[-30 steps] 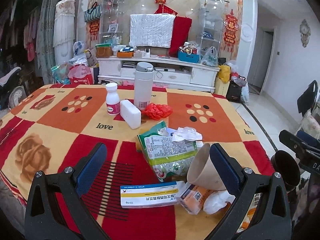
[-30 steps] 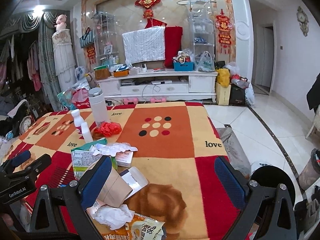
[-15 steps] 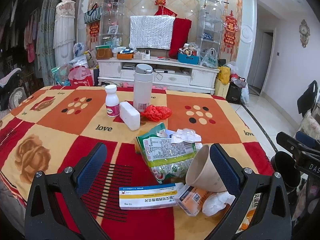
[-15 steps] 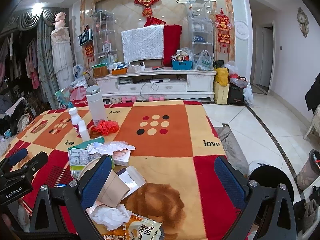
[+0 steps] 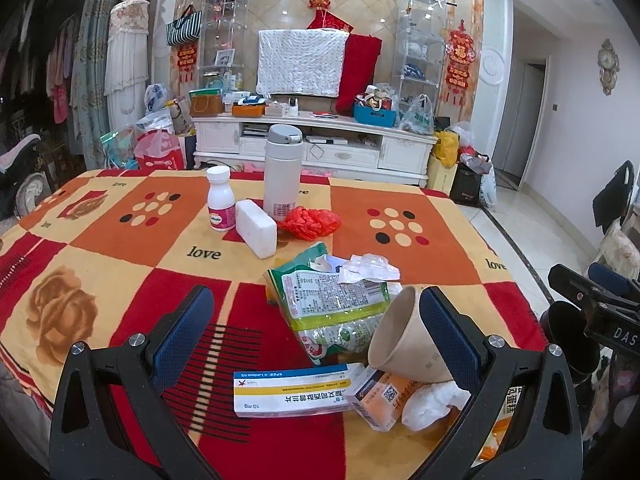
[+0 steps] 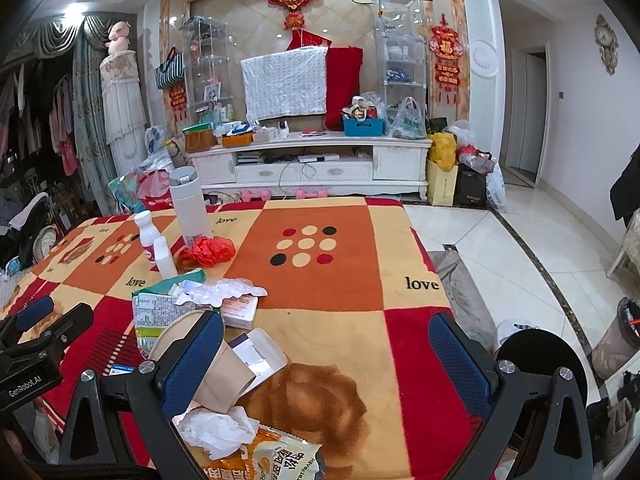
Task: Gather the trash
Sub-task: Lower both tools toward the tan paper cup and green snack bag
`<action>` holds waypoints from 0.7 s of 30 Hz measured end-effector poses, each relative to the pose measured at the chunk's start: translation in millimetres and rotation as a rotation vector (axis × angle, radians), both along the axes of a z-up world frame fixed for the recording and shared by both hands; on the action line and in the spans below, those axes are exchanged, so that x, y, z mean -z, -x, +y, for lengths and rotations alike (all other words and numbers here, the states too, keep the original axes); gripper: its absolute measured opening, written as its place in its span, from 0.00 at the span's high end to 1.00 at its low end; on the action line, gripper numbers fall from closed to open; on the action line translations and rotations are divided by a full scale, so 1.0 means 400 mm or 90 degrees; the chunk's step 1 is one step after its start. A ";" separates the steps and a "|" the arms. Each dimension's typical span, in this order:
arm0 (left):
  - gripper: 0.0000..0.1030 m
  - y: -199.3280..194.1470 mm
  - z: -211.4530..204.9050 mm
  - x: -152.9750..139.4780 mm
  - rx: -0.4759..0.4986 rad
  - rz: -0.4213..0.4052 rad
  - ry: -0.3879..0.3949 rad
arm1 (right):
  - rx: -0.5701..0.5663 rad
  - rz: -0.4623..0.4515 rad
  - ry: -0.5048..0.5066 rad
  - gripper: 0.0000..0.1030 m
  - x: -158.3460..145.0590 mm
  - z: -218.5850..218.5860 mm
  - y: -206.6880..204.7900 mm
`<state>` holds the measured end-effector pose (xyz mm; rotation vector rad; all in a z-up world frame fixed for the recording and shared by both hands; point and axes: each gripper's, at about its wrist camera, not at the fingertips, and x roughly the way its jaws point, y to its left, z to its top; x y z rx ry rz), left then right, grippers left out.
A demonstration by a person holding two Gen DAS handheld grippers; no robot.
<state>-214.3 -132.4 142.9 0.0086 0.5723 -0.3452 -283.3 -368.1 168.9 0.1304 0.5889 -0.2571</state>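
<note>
Right now both grippers hover over a table covered with a red, orange and yellow checked blanket point(image 5: 132, 240), and both stand with their fingers wide apart, holding nothing. The left gripper point(image 5: 316, 328) looks across the heap of trash lying toward the blanket's near right corner: a green-and-white snack bag point(image 5: 336, 304) with a crumpled clear wrapper point(image 5: 368, 270) on its top end, a brown paper cup point(image 5: 404, 344) tipped on its side just beside the left gripper's right finger, a long blue-and-yellow medicine box point(image 5: 288, 394) lying flat at the near edge, a small orange-and-white box point(image 5: 382, 398) touching it, and a wad of white tissue point(image 5: 434, 404) next to that. The right gripper point(image 6: 326, 360) hangs over the blanket's right side, its left finger in front of the paper cup point(image 6: 222, 380); below it lie the tissue point(image 6: 218, 430) and an orange snack packet point(image 6: 272, 460) at the near edge. Toward the middle of the blanket, well apart from the heap, stand a white flask point(image 5: 282, 174) and a white pill bottle with a pink label point(image 5: 221, 204), with a white block point(image 5: 256, 228) and a crumpled red plastic bag point(image 5: 310, 222) just beside them.
</note>
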 end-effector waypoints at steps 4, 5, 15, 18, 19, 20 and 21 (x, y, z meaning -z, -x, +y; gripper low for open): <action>0.01 0.004 -0.005 0.004 0.002 0.004 0.000 | -0.002 0.006 -0.001 0.01 0.004 -0.001 -0.001; 0.01 0.005 -0.006 0.006 0.003 0.005 0.001 | -0.002 0.006 0.000 0.01 0.004 -0.001 -0.001; 0.01 0.000 -0.008 0.021 0.004 0.015 0.001 | -0.004 0.014 0.000 0.01 0.007 0.002 -0.003; 0.01 0.000 -0.006 0.024 0.005 0.017 0.002 | -0.004 0.015 0.001 0.01 0.007 0.001 -0.002; 0.01 -0.001 -0.005 0.023 0.004 0.016 0.002 | -0.004 0.015 0.000 0.01 0.007 0.001 -0.002; 0.01 0.000 -0.006 0.024 0.005 0.016 0.001 | -0.003 0.014 0.000 0.01 0.007 0.001 -0.003; 0.01 -0.002 -0.004 0.025 0.005 0.016 0.001 | -0.003 0.016 0.000 0.01 0.008 0.001 -0.002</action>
